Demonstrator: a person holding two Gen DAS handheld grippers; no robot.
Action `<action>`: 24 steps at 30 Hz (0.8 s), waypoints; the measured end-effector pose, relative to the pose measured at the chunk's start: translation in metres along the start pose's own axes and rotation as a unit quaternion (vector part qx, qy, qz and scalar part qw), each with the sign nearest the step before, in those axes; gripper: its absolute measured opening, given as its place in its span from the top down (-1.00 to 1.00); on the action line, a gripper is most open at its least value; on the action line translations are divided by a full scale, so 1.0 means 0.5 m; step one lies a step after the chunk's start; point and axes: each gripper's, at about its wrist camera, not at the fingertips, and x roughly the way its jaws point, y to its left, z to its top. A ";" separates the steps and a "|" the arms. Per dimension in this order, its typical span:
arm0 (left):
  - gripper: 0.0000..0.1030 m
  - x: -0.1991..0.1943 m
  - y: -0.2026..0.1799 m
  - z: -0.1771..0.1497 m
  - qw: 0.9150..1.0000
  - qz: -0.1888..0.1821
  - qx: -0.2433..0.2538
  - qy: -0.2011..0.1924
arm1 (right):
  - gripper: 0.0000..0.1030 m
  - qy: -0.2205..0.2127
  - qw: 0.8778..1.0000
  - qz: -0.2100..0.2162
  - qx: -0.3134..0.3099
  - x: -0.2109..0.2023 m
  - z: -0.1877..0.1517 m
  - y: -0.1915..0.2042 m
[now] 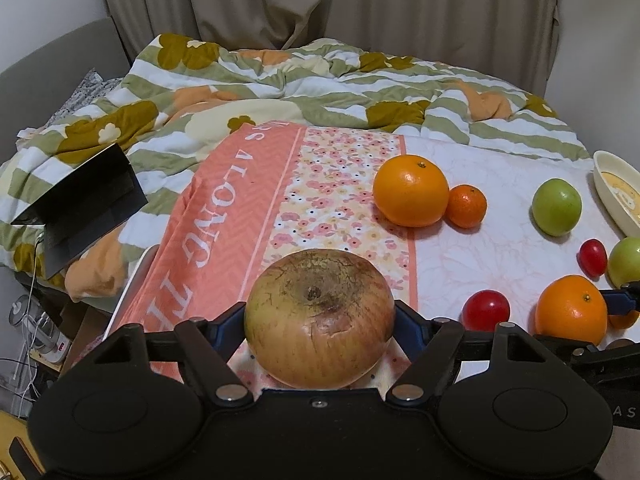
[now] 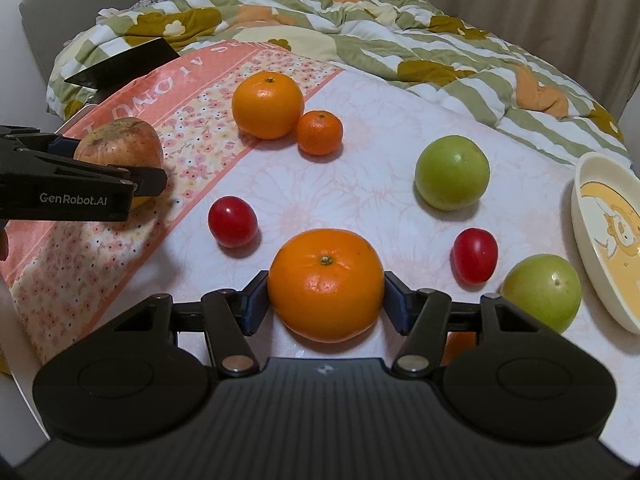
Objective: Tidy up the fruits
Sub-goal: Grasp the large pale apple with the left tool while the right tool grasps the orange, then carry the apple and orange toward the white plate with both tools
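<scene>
My left gripper (image 1: 319,320) is shut on a brownish-yellow apple (image 1: 319,318), over the pink floral cloth; it also shows in the right wrist view (image 2: 120,148). My right gripper (image 2: 326,300) is shut on an orange (image 2: 326,284), which rests on the white tablecloth. A large orange (image 2: 267,104) and a small mandarin (image 2: 320,133) sit together further back. Two green apples (image 2: 452,172) (image 2: 540,292) and two red fruits (image 2: 233,221) (image 2: 475,255) lie around the held orange.
A cream oval dish (image 2: 588,216) stands at the right edge. A pink lettered cloth (image 1: 224,216) covers the left of the table. A rumpled flowered quilt (image 1: 280,80) lies behind. A dark folded card (image 1: 88,200) stands at the left.
</scene>
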 end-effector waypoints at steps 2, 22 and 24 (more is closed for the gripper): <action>-0.53 -0.004 0.001 -0.003 1.000 0.000 0.000 -0.001 | -0.43 -0.002 1.000 -0.001 0.000 -0.004 -0.001 0.002; -0.53 -0.180 -0.064 0.071 0.994 -0.078 0.027 -0.075 | -0.43 -0.064 0.993 -0.044 0.088 -0.224 0.021 -0.048; -0.53 -0.195 -0.081 0.083 0.992 -0.090 0.041 -0.084 | -0.43 -0.071 0.991 -0.057 0.099 -0.251 0.017 -0.064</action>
